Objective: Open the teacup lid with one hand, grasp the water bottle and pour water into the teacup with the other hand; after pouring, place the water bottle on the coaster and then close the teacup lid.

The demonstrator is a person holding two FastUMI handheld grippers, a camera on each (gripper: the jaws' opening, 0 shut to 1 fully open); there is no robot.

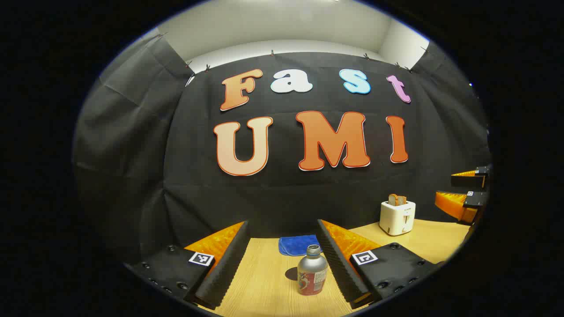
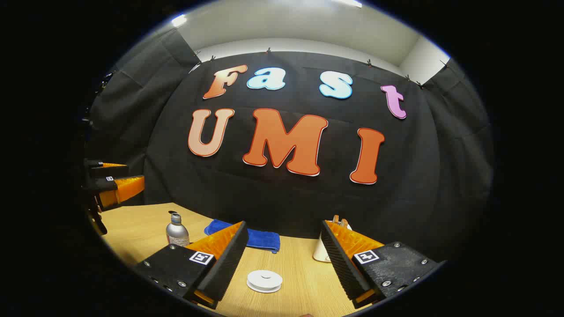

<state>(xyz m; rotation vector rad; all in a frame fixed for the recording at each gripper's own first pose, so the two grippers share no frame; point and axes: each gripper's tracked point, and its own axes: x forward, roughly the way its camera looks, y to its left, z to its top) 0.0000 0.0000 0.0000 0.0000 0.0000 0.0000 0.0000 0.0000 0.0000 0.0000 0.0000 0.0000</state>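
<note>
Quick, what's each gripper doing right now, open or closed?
Left gripper: open, holding nothing, bottle ahead between its fingers.
Right gripper: open, holding nothing.

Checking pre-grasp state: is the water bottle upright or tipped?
Upright. The water bottle stands on its base on the table, neck up, between the open left gripper fingers.

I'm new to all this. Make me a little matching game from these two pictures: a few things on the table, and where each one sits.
Things:
1. bottle
2. cloth
3. toaster
4. white lid

Places:
A. between the right gripper's open fingers
B. between the left gripper's open fingers
C. flat by the booth wall, behind the bottle
D. standing right of the bottle, bread in its slot

Pairs: 1-B, 2-C, 3-D, 4-A
</note>
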